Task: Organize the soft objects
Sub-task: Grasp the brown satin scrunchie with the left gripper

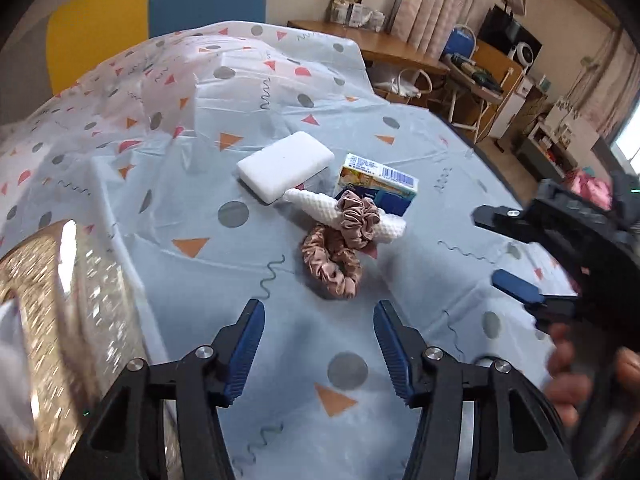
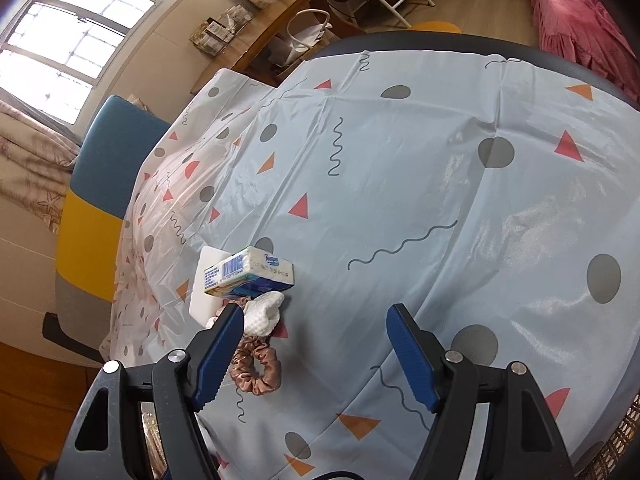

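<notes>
Glossy pink-brown scrunchie (image 1: 331, 266) – ruffled satin ring, touching white knit cloth (image 1: 348, 212).

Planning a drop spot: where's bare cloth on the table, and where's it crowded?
Free: the tablecloth right of the tissue pack, out to the far edge, and between the satin scrunchie and left gripper. Crowded: sponge, pack, rolled cloth, scrunchies bunched together.

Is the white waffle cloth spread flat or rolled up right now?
Rolled up. The white waffle cloth lies as a narrow roll on the tablecloth, with the lighter pink scrunchie around it.
</notes>
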Demonstrator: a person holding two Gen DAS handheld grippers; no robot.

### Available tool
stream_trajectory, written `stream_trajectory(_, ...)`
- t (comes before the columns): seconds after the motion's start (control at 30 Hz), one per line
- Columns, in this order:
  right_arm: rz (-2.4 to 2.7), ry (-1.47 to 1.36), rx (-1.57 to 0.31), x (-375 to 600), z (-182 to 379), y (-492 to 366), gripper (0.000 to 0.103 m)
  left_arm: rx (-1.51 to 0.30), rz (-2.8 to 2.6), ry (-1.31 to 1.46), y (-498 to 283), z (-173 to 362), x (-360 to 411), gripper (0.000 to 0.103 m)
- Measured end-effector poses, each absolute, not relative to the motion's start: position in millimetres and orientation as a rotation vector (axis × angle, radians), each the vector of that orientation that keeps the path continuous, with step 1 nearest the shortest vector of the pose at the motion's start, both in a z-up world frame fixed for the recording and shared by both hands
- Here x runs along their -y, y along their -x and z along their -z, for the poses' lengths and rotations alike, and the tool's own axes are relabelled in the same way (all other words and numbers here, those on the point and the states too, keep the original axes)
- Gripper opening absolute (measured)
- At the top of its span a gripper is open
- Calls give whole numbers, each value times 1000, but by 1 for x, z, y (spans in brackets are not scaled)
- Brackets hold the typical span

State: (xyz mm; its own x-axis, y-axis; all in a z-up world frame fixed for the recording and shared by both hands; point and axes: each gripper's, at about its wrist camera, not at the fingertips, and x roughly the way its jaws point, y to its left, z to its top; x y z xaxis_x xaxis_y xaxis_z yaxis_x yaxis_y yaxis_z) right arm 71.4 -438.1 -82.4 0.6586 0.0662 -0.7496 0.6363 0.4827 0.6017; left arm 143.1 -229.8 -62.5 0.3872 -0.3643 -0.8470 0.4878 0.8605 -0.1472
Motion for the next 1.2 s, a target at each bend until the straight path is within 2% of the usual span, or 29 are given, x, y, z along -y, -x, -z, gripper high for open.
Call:
stream_trajectory(0.37, 372, -1049, -800, 437, 84, -73, 75, -1095, 489, -277, -193, 112, 287, 58)
stream_trajectory(0.4, 369, -1045, -801, 436, 84, -74, 75, -1112, 493, -259, -196, 117, 286, 48)
stream_trajectory(0.47, 362, -1035, -804, 435, 84, -75, 75, -1089, 508, -230, -195, 114, 278, 17)
stream_trajectory(0.5, 356, -1031, -805, 435, 84, -76, 75, -1091, 525, -221, -191, 113, 275, 9)
stream_trajectory(0.73, 326, -1006, -812, 430, 83, -80, 75, -1067, 573, -234, -123, 114, 230, 9)
stream_trajectory(0.83, 302, -995, -828, 426, 84, -83, 75, -988, 591, -289, -92, 117, 217, 10)
stream_trajectory(0.97, 243, -941, -876, 413, 85, -94, 75, -954, 606, -292, -86, 120, 212, 10)
stream_trajectory(1.1, 173, -829, -930, 390, 83, -109, 70, -936, 613, -290, -81, 121, 205, 10)
stream_trajectory(1.17, 139, -776, -941, 380, 80, -114, 63, -925, 609, -297, -77, 121, 203, 10)
stream_trajectory(1.2, 119, -750, -939, 375, 77, -115, 63, -917, 611, -309, -75, 121, 203, 10)
